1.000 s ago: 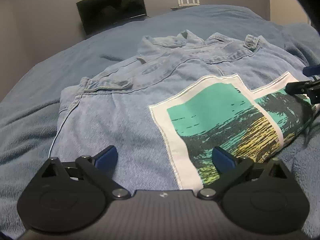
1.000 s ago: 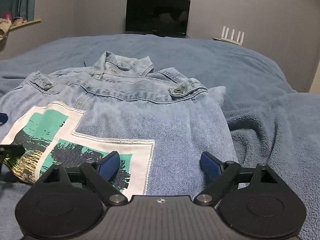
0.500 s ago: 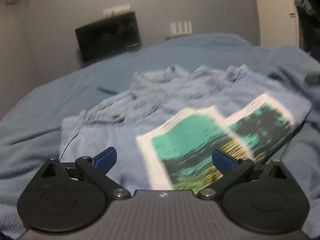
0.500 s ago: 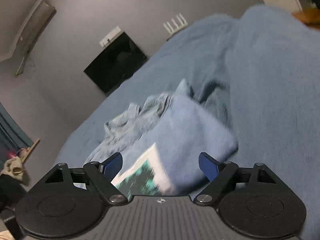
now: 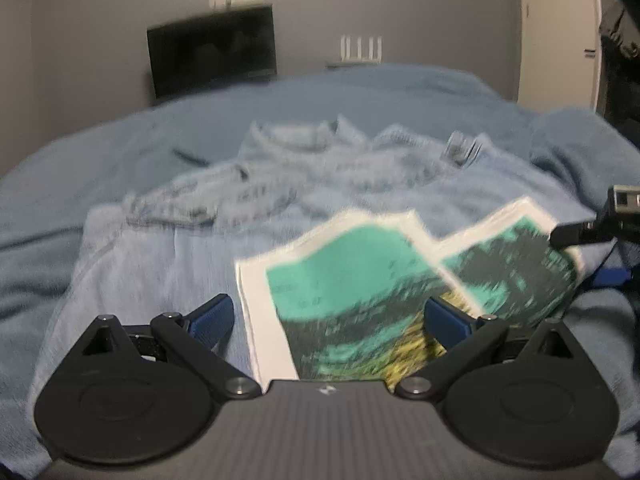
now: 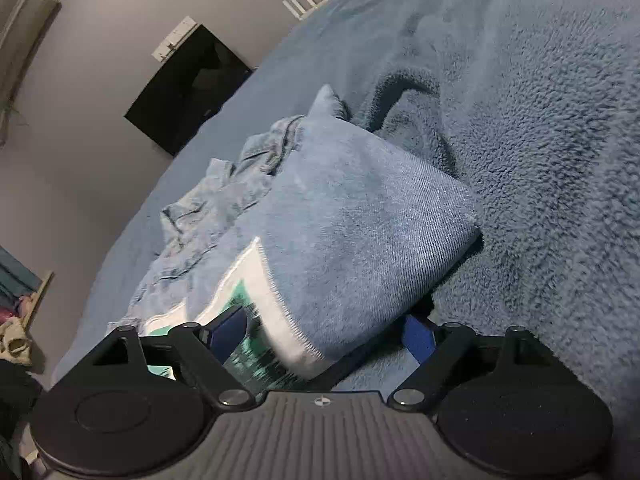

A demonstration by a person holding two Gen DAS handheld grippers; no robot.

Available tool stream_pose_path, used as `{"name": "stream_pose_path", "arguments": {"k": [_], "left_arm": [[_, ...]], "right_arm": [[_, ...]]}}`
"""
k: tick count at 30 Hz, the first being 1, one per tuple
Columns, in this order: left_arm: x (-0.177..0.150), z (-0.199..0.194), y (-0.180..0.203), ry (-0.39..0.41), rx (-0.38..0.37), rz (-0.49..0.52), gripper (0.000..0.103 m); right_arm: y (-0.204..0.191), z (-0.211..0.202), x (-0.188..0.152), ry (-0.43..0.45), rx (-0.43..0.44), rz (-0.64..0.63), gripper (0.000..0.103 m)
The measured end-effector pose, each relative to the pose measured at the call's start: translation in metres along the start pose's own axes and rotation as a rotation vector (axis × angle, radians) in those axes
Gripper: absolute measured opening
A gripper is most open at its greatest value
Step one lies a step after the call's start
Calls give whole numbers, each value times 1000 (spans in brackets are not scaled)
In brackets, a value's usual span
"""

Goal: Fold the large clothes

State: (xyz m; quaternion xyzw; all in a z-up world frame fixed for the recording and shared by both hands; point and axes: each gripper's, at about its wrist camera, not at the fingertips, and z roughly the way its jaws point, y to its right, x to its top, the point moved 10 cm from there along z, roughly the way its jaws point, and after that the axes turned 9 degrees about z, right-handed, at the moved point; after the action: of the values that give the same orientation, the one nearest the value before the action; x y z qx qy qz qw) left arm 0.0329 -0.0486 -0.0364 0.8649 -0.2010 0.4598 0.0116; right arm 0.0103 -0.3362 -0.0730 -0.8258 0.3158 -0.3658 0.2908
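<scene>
Where the blanket covers the bed at the far left of the left wrist view, it lies bare and rumpled, and just right of that the jacket begins, spread flat on the blanket with its collar toward the far wall. The left tool hangs low over the near hem of the jacket, its blue fingers spread wide and apart from the cloth, with nothing between them (the whole view is smeared with blur, so fine detail is lost). Between and beyond those fingers sits the printed patch, white-edged with teal, black and yellow, stitched onto the denim. Behind it, against the wall, stands a dark screen, and to its right a white router with upright aerials.

At the right edge of that view part of the right tool shows, set at the jacket's right side beside the patch.

In the right wrist view the picture is rolled steeply, so the bed slopes. The right tool has its fingers wide apart, one above the patch and the other under the folded denim edge, by the blanket; the jacket's corner sits in the gap, but the pads do not visibly press it. The jaws have just been closing slightly.
</scene>
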Motion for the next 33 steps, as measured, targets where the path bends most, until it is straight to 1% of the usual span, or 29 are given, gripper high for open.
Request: {"name": "stream_pose_path", "arguments": {"k": [3,4,6,7,8,9,10,11,12,13,15,16,17,19,20,21,22,23,24,25,26,27,28,29,31,33], "left_arm": [[-7,8,-1,-11,-9,-6,103],[-7,9,-1,-13,-13,-10,103],[-10,11,-4,-14,-24,-25,103],[-10,12,-5,-13,-28,-33,103],[-11,13,-6,-12,-30,-37,103],[-11,13,-6,-11,-30,-38,103],[-11,14,-6,-11,-29,-38,103],[-11,14,-6,-10,-28,-36,103],[-10,15,-6,-10,-27,-33,103],[-11,16,-6,-12,-27,-30,103],[-11,16,-6,-10,-26,-28,103],[-11,16,-6,-11,-26,-29,103],[-11,16,-6,-10,-26,-29,103],[-9,14,-6,-7,-14,-32,103],[-4,10,-7,6,11,-33,103],[2,4,-7,35,31,-29,103],[12,-3,-5,82,35,-25,103],[18,-6,-3,105,28,-24,103],[22,-5,0,103,23,-20,103],[21,2,2,72,24,-12,103],[15,12,4,15,27,0,103],[6,25,5,-59,22,4,103],[3,30,4,-76,10,-12,103],[7,29,2,-63,11,-20,103],[26,24,-3,-25,30,-30,103],[51,24,-3,-1,-25,-91,103]], "right_arm": [[-2,8,1,11,6,2,87],[-2,7,3,20,12,15,84],[-5,-3,9,62,34,18,73],[-8,-12,11,93,37,-10,64],[-16,-20,14,137,43,-60,62],[-25,-29,17,189,47,-125,62],[-34,-35,19,242,50,-185,64],[-38,-37,22,268,52,-211,69],[-34,-33,25,257,49,-177,71],[-26,-27,27,232,36,-113,72],[-6,-11,28,156,1,8,69],[-3,-7,26,138,1,31,69],[-4,-4,25,131,11,37,71],[-8,0,30,137,36,65,72],[-12,1,32,149,53,81,72],[-14,0,37,162,76,94,72],[-18,1,39,169,96,99,72],[-18,2,39,170,101,102,73],[-16,5,38,167,98,111,73],[-13,8,37,156,97,130,72],[-11,12,37,148,102,154,70],[-12,11,38,147,110,163,70],[-12,10,40,145,118,159,70],[-14,9,40,142,128,149,70],[-19,6,40,144,137,122,66],[-17,5,40,139,148,130,63]]}}
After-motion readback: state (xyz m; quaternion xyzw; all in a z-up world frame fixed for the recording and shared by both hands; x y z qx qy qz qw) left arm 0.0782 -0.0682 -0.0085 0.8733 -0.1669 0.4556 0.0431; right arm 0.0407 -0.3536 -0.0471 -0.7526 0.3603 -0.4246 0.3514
